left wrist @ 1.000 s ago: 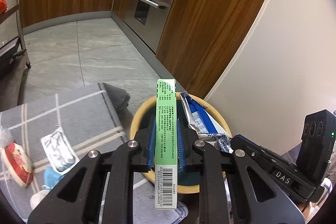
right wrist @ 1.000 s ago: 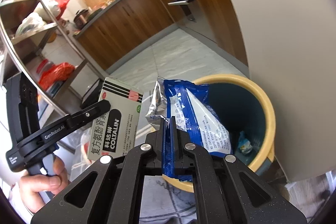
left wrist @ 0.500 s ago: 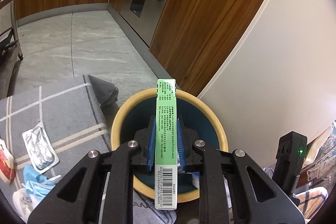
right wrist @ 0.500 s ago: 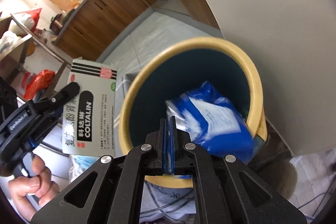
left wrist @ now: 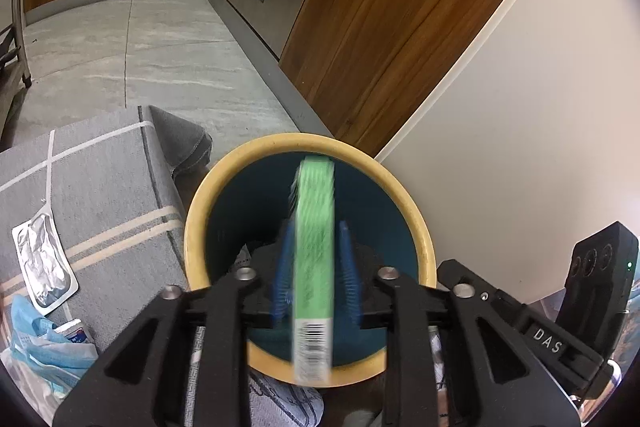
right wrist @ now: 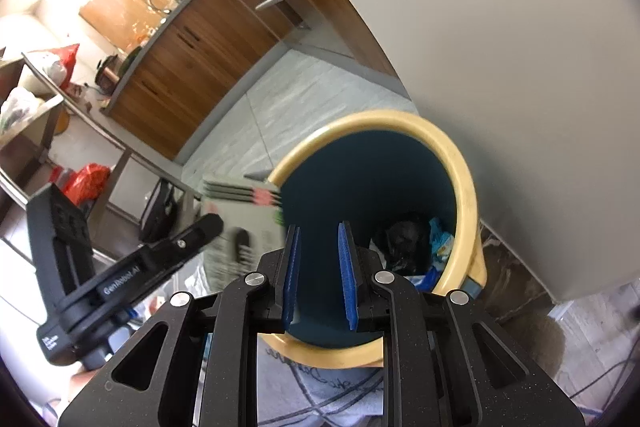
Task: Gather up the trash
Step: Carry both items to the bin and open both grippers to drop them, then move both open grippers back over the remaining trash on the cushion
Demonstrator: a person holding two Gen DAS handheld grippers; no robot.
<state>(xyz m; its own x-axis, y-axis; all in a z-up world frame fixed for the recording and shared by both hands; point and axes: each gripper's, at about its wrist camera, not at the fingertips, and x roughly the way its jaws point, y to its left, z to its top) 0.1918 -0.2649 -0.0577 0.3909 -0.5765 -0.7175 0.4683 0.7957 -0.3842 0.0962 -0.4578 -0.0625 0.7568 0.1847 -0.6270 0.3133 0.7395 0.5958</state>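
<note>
With its jaws spread, the left gripper (left wrist: 314, 275) lets the blurred green-edged cardboard medicine box (left wrist: 314, 251) drop toward the yellow-rimmed dark-blue bin (left wrist: 416, 223), so stay centred, while the right gripper (right wrist: 319, 275) hangs empty and open.

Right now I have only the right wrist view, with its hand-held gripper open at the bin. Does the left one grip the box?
Observer: Seemingly not. In the left wrist view the box stands edge-on and blurred between the pads of the left hand-held gripper, with a gap at one pad.
Operator: Is it over the bin?
Observer: Yes, the yellow rim of the bin frames it.
Operator: Any trash outside?
Observer: A foil blister pack lies on the grey striped cloth.
</note>
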